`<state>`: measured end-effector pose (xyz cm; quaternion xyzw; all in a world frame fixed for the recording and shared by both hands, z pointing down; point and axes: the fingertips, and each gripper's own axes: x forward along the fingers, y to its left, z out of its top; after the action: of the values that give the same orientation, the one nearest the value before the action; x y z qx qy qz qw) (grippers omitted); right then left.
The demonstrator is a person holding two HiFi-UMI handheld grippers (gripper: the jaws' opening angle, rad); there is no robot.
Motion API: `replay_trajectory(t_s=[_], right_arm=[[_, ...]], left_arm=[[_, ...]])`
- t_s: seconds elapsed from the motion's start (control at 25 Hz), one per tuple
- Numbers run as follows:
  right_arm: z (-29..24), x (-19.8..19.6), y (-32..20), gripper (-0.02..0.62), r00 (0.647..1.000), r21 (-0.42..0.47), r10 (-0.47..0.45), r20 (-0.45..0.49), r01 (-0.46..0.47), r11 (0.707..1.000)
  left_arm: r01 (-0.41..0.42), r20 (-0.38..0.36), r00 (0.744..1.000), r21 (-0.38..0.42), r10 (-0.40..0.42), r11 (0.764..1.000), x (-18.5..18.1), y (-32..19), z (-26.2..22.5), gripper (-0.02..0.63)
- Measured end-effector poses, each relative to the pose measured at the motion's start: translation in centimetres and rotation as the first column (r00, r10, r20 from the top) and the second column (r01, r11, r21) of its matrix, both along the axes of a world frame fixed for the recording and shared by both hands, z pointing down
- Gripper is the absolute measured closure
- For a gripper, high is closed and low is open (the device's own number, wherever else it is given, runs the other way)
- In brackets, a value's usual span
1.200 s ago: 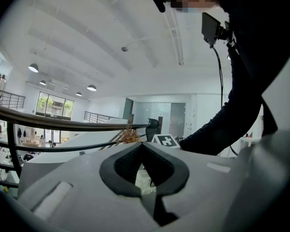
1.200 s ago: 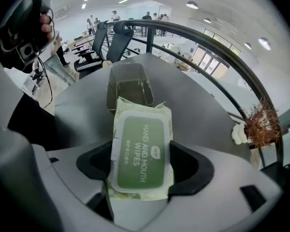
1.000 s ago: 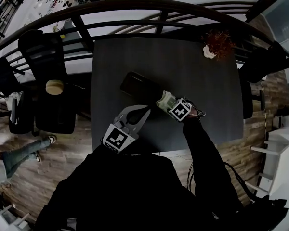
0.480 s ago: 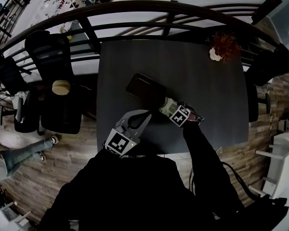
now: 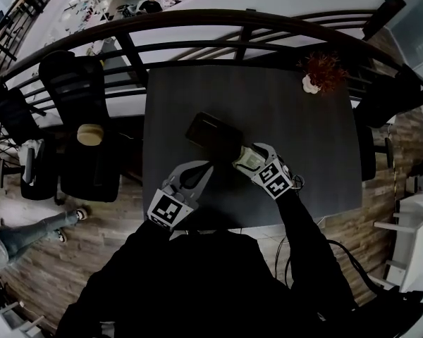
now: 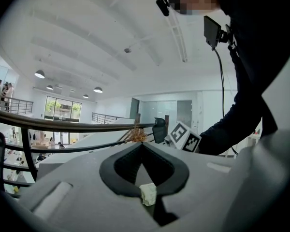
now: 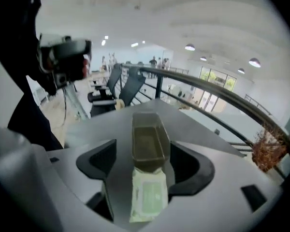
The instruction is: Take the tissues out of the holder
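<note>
The dark tissue holder point(image 5: 210, 134) stands on the dark table point(image 5: 296, 118). It looks bare inside in the right gripper view, a smoky open tray point(image 7: 147, 144). A pale green tissue pack point(image 5: 248, 158) lies flat just off its near end. My right gripper point(image 5: 243, 153) stands open around the pack point(image 7: 147, 197), which touches the right pad and has a gap to the left one. My left gripper point(image 5: 210, 165) hovers left of it, tips together, shut point(image 6: 142, 144). A small white scrap point(image 6: 148, 195) sits deep in its throat.
A dried plant in a small pot point(image 5: 319, 69) stands at the table's far right corner. A dark railing point(image 5: 197, 20) runs behind the table. Black chairs point(image 5: 70, 83) stand to the left, and wooden floor lies beyond the table's edges.
My right gripper has drawn back a little towards me from the holder, while the pack stays by the holder's near end. The left gripper has hardly moved and remains shut.
</note>
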<state>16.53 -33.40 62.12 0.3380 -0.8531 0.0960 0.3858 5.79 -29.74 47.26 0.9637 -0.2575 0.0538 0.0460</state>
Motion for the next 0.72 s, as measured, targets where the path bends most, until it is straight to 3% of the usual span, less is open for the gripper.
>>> replay_trajectory(t_s=[0.2,0.28,0.4,0.56,0.72], right_arm=[[-7.5,-5.4,2.6,0.259,0.968,0.161,-0.063,0.241,0.024,0.987],[-9.8,-6.9,3.9,0.338,0.939,0.203,-0.072,0.336,0.003,0.979],[-12.0,-8.4,5.1,0.583,0.899,0.263,-0.067,0.433,-0.055,0.963],[-13.4,-9.5,6.1,0.593,0.843,0.267,-0.060,0.535,-0.101,0.958],[-14.5,-10.2,7.1,0.594,0.823,0.298,-0.094,0.560,-0.094,0.950]], left_arm=[[-0.005,-0.001,1.000,-0.006,0.005,1.000,-0.7,0.8,-0.7,0.620],[-0.015,-0.008,1.000,-0.013,0.015,1.000,-0.7,1.5,-0.6,0.620],[-0.023,-0.008,1.000,-0.020,0.023,1.000,-1.1,2.1,-0.3,0.621],[-0.031,-0.002,1.000,-0.018,0.031,0.999,-1.4,2.7,-0.1,0.621],[-0.034,-0.012,0.999,-0.012,0.034,0.999,-1.5,3.3,-0.3,0.621]])
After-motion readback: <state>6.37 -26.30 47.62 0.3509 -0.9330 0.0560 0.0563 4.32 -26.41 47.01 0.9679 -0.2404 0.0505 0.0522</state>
